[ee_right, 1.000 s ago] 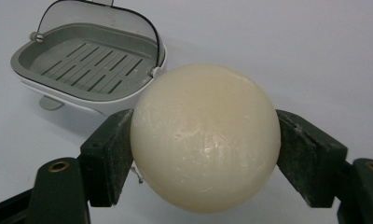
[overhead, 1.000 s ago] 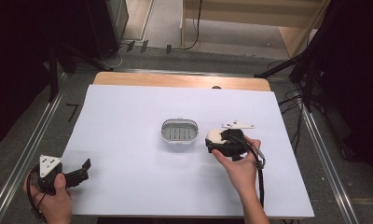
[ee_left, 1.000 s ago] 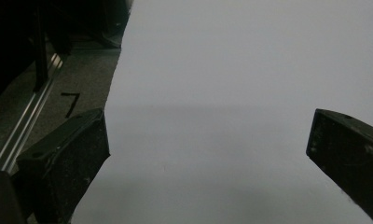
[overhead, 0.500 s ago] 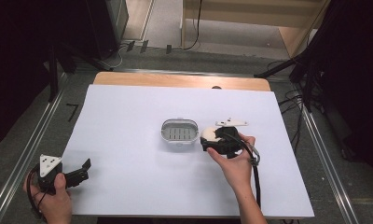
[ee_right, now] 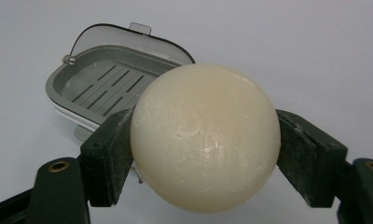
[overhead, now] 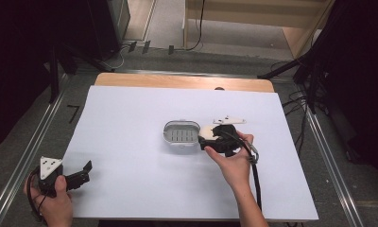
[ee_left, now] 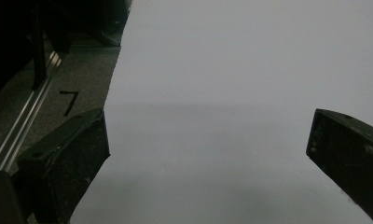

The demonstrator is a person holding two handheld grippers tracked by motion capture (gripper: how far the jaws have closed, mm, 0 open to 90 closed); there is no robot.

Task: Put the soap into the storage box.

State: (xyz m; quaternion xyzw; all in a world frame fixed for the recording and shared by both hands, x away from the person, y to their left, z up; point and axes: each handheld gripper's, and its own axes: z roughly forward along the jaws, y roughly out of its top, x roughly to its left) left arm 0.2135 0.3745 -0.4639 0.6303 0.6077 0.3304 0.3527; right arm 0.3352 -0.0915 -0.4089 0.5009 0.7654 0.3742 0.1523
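At the table's near-left corner the left gripper (overhead: 85, 171) rests with jaws spread wide on nothing, while toward mid-table the grey soap dish (overhead: 181, 134) sits open and — just right of it — the right gripper (ee_right: 204, 154) clamps the round cream soap (ee_right: 205, 136) between both pads.

The left hand (overhead: 55, 198) rests at the near left corner of the bench, wrapped around the left gripper (overhead: 85, 170), whose jaws point toward the bench's middle and stand wide apart with nothing between them. The right forearm comes in from the near edge, right of centre, and angles toward the far side. The right hand (overhead: 232, 158) holds the right gripper (overhead: 207, 138) near the bench's middle, its jaws pointing left and clamped on a pale round bar.
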